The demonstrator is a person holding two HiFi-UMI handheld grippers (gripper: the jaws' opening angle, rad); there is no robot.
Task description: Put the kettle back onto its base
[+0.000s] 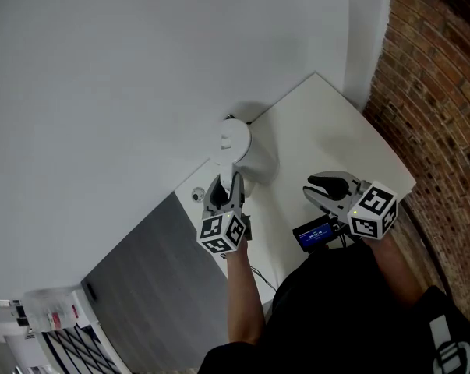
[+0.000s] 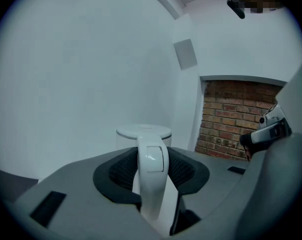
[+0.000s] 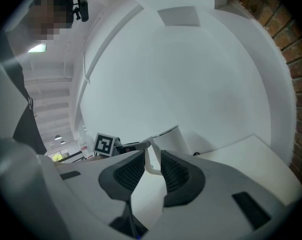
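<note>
A white electric kettle (image 1: 238, 148) stands upright at the back of the white table (image 1: 336, 135), close to the wall. Its base is hidden under it and I cannot make it out. My left gripper (image 1: 225, 193) is shut on the kettle's handle (image 2: 152, 170), whose white strap is pinched between the dark ribbed pads, with the round lid (image 2: 143, 132) just beyond. My right gripper (image 1: 326, 190) hovers over the table to the kettle's right. Its jaws (image 3: 152, 170) stand open with nothing between them, and the kettle (image 3: 172, 139) shows past them.
A brick wall (image 1: 437, 92) borders the table on the right, and a plain white wall runs behind it. A small round fitting (image 1: 197, 195) sits near the table's left edge. Grey floor (image 1: 141, 279) lies to the left. A dark cord end (image 3: 195, 154) lies beside the kettle.
</note>
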